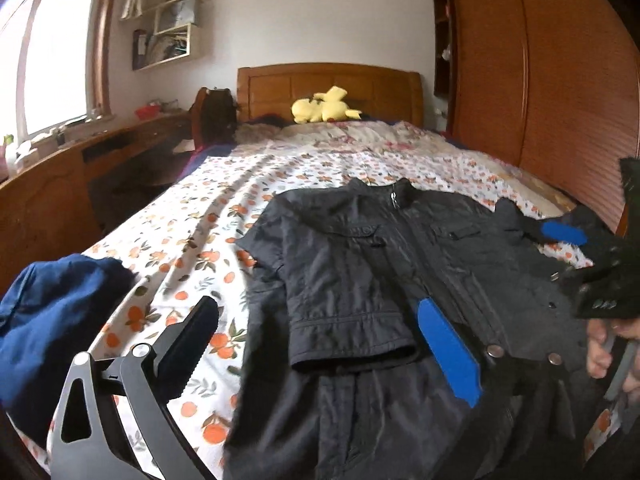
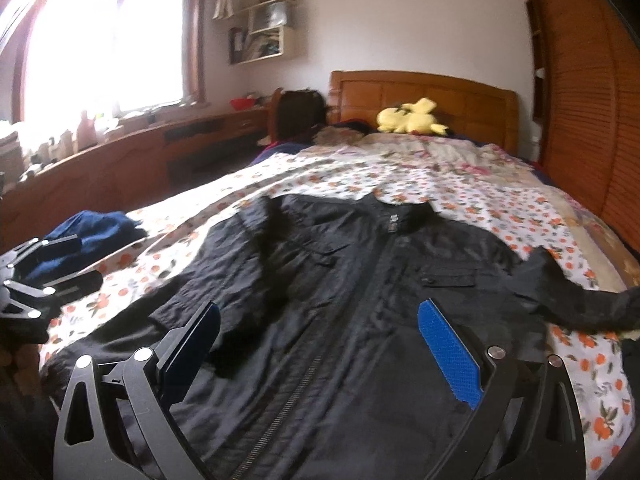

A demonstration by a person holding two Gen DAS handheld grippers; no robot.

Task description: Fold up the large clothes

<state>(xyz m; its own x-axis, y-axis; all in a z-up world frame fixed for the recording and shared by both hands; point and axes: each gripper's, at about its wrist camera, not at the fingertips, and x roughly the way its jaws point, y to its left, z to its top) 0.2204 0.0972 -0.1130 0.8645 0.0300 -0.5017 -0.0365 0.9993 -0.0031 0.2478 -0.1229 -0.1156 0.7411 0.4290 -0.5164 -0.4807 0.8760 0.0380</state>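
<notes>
- The jacket [image 2: 360, 280] lies face up on the bed [image 2: 500, 200], zipped, collar away from both tongs, spread directly ahead of and beneath them.
- The left tongs [image 1: 320, 344] are released, jaws wide, nothing between them; the folded-in left sleeve [image 1: 344, 300] sits just ahead, between the pads.
- The right tongs [image 2: 332, 352] are also released, wide over the zip, gripping nothing.
- The other sleeve [image 2: 580, 296] trails out to the right of the right tongs, still unfolded.
- Handling, as I judge it: thin, soft quilted cloth, light but bulky, likely slippery, so it will sag and slide unless pinched through a firm edge.
- Best holds look like the cuff or the shoulder seam for the loose sleeve, then the hem corners for the body fold.
- A blue garment [image 1: 52, 320] lies left of the left tongs, apart from the jacket.
- Hard to see: the hem is cut off below both views, the right-wrist view is blurred, and the loose cuff runs off the frame edge.
</notes>
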